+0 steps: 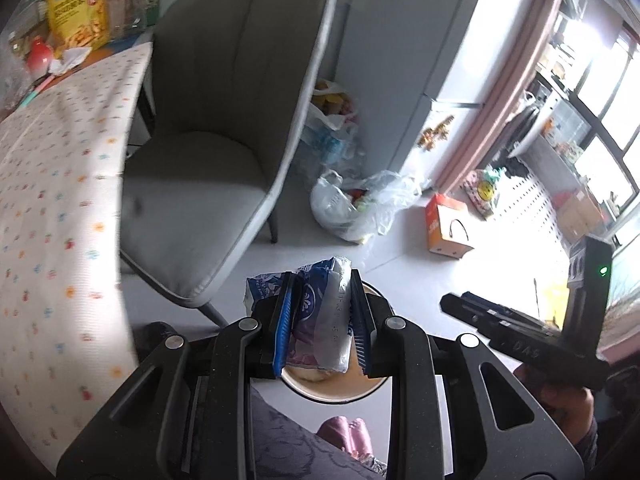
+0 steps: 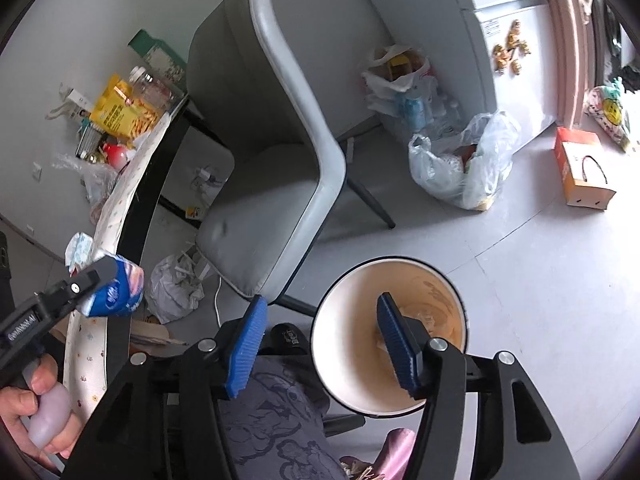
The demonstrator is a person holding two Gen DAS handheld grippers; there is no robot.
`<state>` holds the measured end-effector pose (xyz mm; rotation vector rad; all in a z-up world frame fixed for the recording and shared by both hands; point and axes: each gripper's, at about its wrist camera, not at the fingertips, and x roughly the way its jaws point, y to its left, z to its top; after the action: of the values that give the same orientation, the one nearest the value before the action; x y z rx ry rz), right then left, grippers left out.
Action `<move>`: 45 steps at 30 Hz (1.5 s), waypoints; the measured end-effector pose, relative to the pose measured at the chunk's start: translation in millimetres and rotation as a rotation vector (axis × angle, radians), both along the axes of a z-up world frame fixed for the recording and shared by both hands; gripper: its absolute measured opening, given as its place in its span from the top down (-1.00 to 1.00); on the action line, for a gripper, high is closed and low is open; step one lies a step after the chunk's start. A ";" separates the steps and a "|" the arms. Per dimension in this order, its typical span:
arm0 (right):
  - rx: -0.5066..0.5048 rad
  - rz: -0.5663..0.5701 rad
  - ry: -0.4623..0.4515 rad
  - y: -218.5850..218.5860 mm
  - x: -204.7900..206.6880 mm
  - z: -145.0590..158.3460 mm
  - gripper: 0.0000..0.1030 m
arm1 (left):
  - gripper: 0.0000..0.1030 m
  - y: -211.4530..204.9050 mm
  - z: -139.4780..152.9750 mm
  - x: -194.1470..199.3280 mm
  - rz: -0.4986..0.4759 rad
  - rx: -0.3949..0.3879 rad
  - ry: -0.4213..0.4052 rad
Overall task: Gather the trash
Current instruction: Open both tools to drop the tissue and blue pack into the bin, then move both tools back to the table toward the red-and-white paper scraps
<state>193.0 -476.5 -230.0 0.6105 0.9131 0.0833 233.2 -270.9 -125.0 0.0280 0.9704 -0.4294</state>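
Observation:
My left gripper [image 1: 322, 320] is shut on a crumpled blue and white tissue pack [image 1: 318, 312] and holds it right above the open mouth of a round bin [image 1: 332, 394] on the floor. The pack also shows in the right wrist view [image 2: 116, 290], held by the left gripper [image 2: 100, 276] beside the table edge. My right gripper [image 2: 320, 344] is open and empty above the floor; the bin [image 2: 352, 360] with a tan inside lies behind its right finger [image 2: 394, 344]. In the left wrist view the right gripper [image 1: 452, 300] sits at the right, its jaws hard to read.
A grey chair [image 1: 224, 128] stands by a table with a patterned cloth [image 1: 56, 184] carrying snack bags and bottles [image 1: 80, 8]. Plastic bags of rubbish [image 2: 464, 164] and an orange carton [image 2: 580, 172] lie on the floor by the fridge [image 2: 508, 40]. Crumpled paper [image 2: 172, 288] lies under the table.

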 end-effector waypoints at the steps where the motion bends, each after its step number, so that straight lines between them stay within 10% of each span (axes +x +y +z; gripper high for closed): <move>1: 0.000 -0.009 -0.003 -5.2 -2.5 1.2 -0.14 | 0.49 -4.2 -1.1 0.5 -0.008 0.001 0.002; 8: -0.028 -0.095 -0.039 -43.5 -24.8 21.9 -0.22 | 0.43 -41.1 -11.0 2.8 -0.090 -0.010 0.049; 10: -0.032 -0.115 -0.044 -53.2 -31.2 25.9 -0.22 | 0.21 -43.5 -12.7 4.4 -0.087 -0.018 0.058; 12: -0.034 -0.129 -0.049 -61.4 -36.5 28.7 -0.22 | -0.42 -38.9 -9.8 6.5 -0.074 -0.062 0.060; 18: -0.037 -0.133 -0.053 -64.0 -42.0 32.5 -0.23 | -0.66 -15.0 6.1 9.3 -0.009 -0.081 0.036; 45: -0.101 0.054 -0.204 51.5 3.6 116.0 -0.65 | -0.79 181.6 89.9 0.4 0.329 -0.161 -0.184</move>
<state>196.6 -425.0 -113.9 0.4746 0.7317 0.1445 233.6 -89.3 -35.1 -0.2312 0.7400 -0.1959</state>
